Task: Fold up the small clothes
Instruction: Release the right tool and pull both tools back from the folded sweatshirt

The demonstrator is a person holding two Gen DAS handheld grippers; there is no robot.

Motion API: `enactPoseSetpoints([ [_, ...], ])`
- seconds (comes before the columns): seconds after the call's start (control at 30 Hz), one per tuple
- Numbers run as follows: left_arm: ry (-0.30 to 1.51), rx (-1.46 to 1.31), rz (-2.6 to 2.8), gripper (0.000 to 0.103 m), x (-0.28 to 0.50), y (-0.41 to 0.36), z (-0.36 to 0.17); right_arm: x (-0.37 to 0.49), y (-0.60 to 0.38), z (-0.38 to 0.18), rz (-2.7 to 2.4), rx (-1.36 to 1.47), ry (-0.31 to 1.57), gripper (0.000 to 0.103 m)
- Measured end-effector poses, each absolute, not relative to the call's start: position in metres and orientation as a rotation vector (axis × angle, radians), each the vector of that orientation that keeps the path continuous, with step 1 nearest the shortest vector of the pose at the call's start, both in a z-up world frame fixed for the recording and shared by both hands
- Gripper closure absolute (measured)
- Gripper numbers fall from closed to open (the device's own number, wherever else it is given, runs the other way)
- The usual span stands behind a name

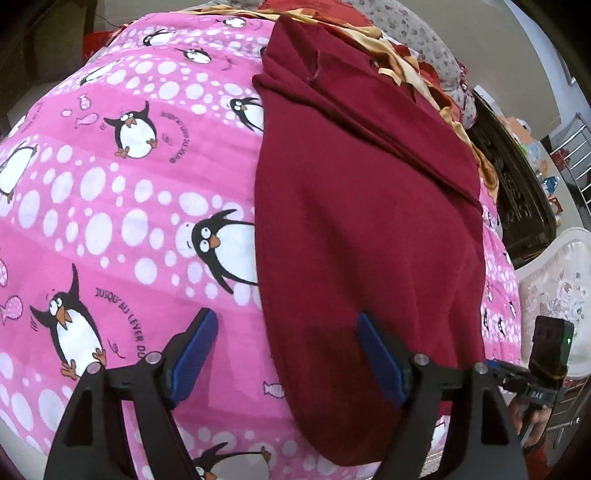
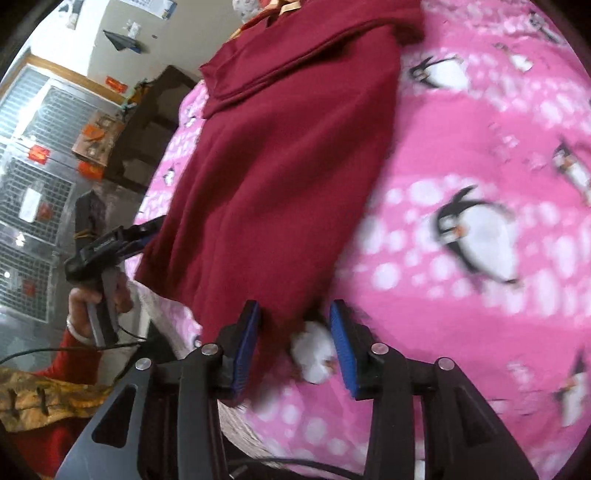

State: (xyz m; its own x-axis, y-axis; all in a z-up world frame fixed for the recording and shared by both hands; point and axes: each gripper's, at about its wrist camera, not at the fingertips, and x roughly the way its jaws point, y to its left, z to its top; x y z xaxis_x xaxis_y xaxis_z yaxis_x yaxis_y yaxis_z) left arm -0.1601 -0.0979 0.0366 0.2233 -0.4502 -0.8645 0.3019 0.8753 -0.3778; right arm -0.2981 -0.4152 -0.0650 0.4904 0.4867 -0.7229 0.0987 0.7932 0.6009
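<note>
From the left wrist camera, a pink bedsheet (image 1: 110, 206) printed with penguins, white bubbles and small fish covers a bed and fills most of the view. Behind it lie a gold and red cloth (image 1: 458, 122) and a grey floral pillow (image 1: 417, 33), with dark furniture (image 1: 517, 199) and a white embroidered cover (image 1: 554, 280) at the right edge. A maroon garment (image 1: 362, 221) lies spread lengthwise on the sheet, its far part folded over into layered ridges and its near edge rounded toward the camera. The left gripper (image 1: 286, 356) hovers above the garment's near left edge with its jaws standing wide apart; one blue pad sits over the pink sheet, the other over the maroon fabric, and nothing is clamped. The right gripper (image 1: 546, 365) shows at the lower right, beside the garment's near right edge.

From the right wrist camera, the same bedsheet (image 2: 461, 155) appears blurred to the right, while white wire racks (image 2: 33, 177) and a wall stand to the left. The maroon garment (image 2: 280, 166) runs from the top of the view down to the right gripper (image 2: 293, 345). Its jaws are partly open, and the garment's near corner hangs loosely between the blue pads, not pinched. The left gripper (image 2: 144, 236), held in a hand (image 2: 96, 299) with a red sleeve (image 2: 70, 354), reaches the garment's edge at the left.
</note>
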Motion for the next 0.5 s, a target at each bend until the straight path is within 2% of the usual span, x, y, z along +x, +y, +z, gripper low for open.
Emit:
enactPoseSetpoints([
  [0.07, 1.247, -0.141, -0.521, 0.021, -0.16, -0.099, 0.037, -0.293, -0.404, -0.069, 0.267, 0.658, 1.006, 0.051],
  [0.1, 1.25, -0.14, -0.523, 0.021, -0.16, -0.099, 0.037, -0.291, -0.401, -0.069, 0.244, 0.642, 0.992, 0.057],
  [0.13, 1.255, -0.14, -0.524, 0.021, -0.159, -0.099, 0.038, -0.29, -0.399, -0.068, 0.22, 0.617, 0.988, 0.071],
  [0.17, 1.261, -0.143, -0.528, 0.021, -0.16, -0.097, 0.039, -0.29, -0.398, -0.065, 0.198, 0.579, 0.991, 0.074],
  [0.3, 1.269, -0.151, -0.542, 0.021, -0.165, -0.091, 0.042, -0.321, -0.417, -0.038, 0.128, 0.448, 0.946, 0.076],
  [0.5, 1.274, -0.126, -0.557, 0.02, -0.176, -0.1, 0.039, -0.328, -0.447, -0.052, 0.062, 0.526, 0.975, 0.078],
])
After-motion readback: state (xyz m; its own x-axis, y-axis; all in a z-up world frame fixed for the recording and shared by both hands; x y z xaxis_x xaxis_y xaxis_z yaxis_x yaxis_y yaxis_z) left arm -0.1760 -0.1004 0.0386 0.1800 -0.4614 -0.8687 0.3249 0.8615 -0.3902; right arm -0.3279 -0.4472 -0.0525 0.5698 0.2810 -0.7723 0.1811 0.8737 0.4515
